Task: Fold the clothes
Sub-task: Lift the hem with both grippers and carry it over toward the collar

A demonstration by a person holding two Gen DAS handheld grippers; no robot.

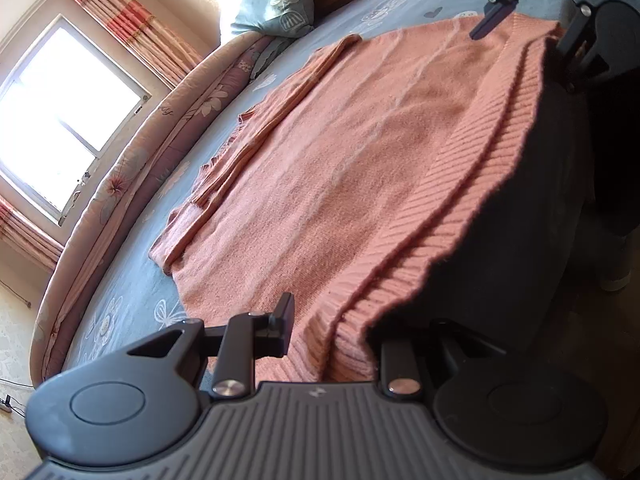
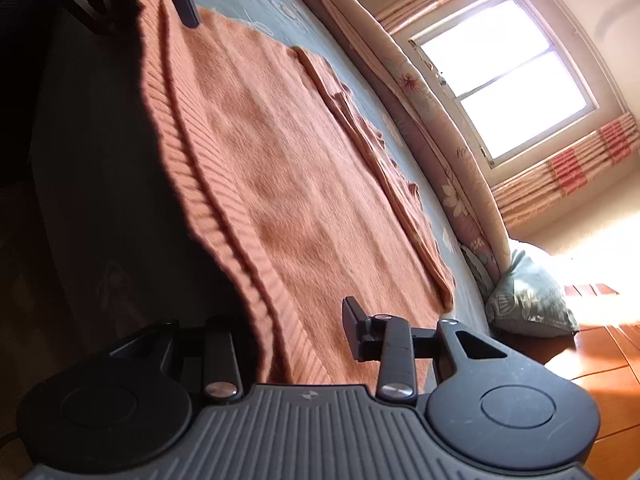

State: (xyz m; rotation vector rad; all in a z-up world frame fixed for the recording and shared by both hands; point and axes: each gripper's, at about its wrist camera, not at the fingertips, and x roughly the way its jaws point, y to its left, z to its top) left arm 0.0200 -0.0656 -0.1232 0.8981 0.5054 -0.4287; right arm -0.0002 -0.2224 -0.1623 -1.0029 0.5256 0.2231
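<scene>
From the left wrist, the orange sweater [image 1: 360, 152] lies flat on the blue bed sheet [image 1: 132, 304], ribbed hem [image 1: 452, 216] hanging over the bed's near edge. The left gripper [image 1: 332, 336] straddles that hem, jaws spread, not clamped. At the hem's far end the right gripper [image 1: 520, 28] does likewise. From the right wrist, the right gripper [image 2: 288, 336] sits wide apart around the hem [image 2: 224, 208]; a pillow [image 2: 528, 296] lies beyond the sweater.

Bare sheet [image 1: 132, 304] beyond sweater [image 1: 360, 160], quilt roll [image 1: 168, 120] and pillow [image 1: 280, 4] bordering it
</scene>
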